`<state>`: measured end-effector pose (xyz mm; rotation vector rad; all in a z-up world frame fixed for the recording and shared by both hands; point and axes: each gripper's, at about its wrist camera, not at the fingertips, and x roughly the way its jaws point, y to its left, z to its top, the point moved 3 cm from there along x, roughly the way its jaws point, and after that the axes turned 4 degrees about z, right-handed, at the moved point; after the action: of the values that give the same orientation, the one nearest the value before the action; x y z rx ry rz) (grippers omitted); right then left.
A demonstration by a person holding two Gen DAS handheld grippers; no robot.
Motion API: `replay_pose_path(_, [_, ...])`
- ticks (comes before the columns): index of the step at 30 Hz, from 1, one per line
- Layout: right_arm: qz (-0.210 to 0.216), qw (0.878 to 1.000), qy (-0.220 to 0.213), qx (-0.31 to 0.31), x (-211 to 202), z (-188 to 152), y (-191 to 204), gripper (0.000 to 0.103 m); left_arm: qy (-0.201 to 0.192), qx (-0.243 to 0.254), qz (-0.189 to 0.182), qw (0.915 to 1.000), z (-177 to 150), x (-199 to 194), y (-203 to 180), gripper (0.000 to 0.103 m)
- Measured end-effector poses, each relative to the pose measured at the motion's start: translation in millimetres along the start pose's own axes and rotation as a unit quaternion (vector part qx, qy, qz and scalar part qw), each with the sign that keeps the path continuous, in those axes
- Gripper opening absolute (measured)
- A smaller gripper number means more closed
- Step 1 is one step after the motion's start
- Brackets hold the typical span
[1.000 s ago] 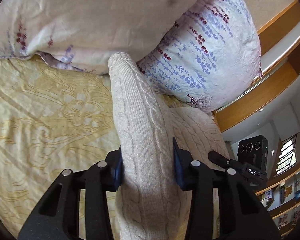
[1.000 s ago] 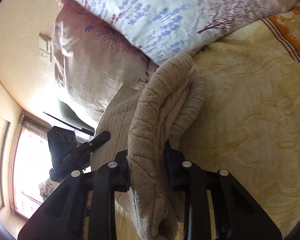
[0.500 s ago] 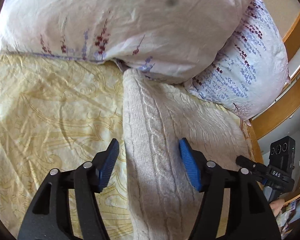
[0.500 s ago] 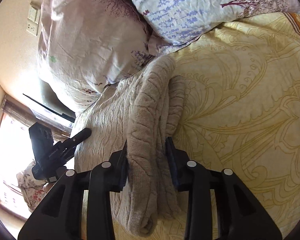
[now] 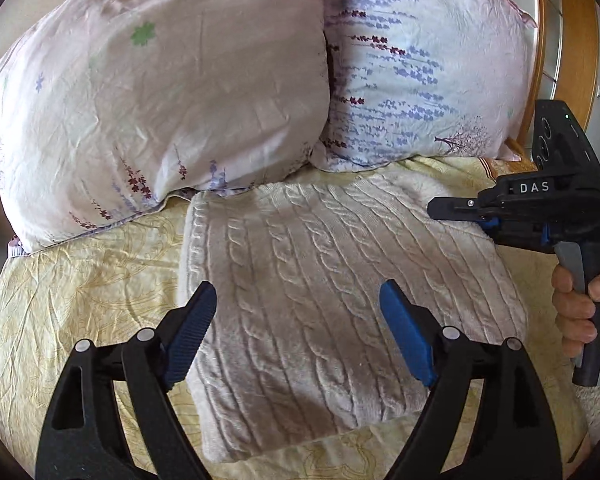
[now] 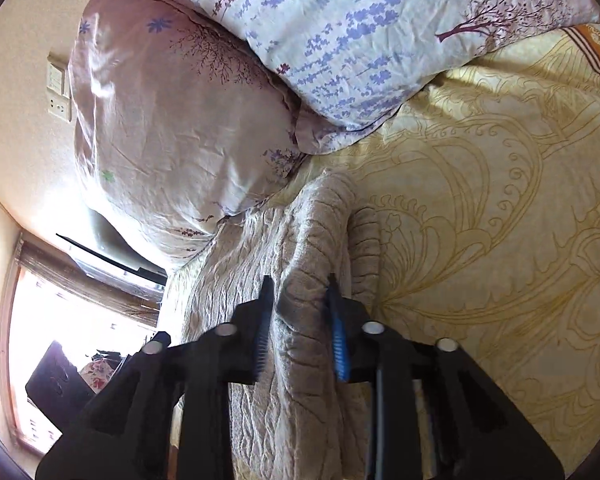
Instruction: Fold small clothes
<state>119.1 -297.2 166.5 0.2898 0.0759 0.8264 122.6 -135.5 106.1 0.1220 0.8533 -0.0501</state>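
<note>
A cream cable-knit sweater [image 5: 332, 280] lies folded flat on the yellow patterned bedspread [image 5: 80, 300], its far edge against the pillows. My left gripper [image 5: 298, 300] is open and raised above it, with nothing between the blue pads. My right gripper [image 6: 298, 292] is shut on the sweater's right edge [image 6: 304, 360], a bunched fold of knit between the pads. The right gripper also shows in the left wrist view [image 5: 452, 206] at the sweater's right side, held by a hand.
Two floral pillows, a pink one [image 5: 160, 92] and a white one with purple sprigs [image 5: 420, 72], stand just behind the sweater. A wooden headboard [image 5: 576, 40] is at the far right. A bright window [image 6: 60, 340] lies to the left in the right wrist view.
My left gripper has let go of the sweater, opened wide and pulled back above it. The sweater now lies flat. My right gripper stays shut on its edge.
</note>
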Motion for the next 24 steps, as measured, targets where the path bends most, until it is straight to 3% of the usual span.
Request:
replay_pose_path(6, [-0.043,0.998,-0.036,-0.036,-8,8,5,0.008,0.011,0.002,-0.014,0.9998,-2,9,-10,0.086])
replay_pose_path(11, [-0.087,0.996,-0.025,-0.012,7,11,-14,0.008,0.012,0.007,-0.019,0.9997,1,12,-17,0.089])
replay_pose_path(16, [-0.076,0.997,-0.008,0.004,1,6,-18,0.019,0.01,0.015,-0.005,0.9998,-1,13,-16,0.09])
replay_pose_path(20, [-0.044,0.999,-0.005,-0.017,-30,-13,-4,0.033,-0.011,-0.014,-0.036,0.9992,-5,-12,3,0.09])
replay_pose_path(24, [-0.042,0.998,0.012,-0.034,-47,-41,0,0.033,0.001,-0.045,-0.08,0.9958,-12,-21,21,0.079])
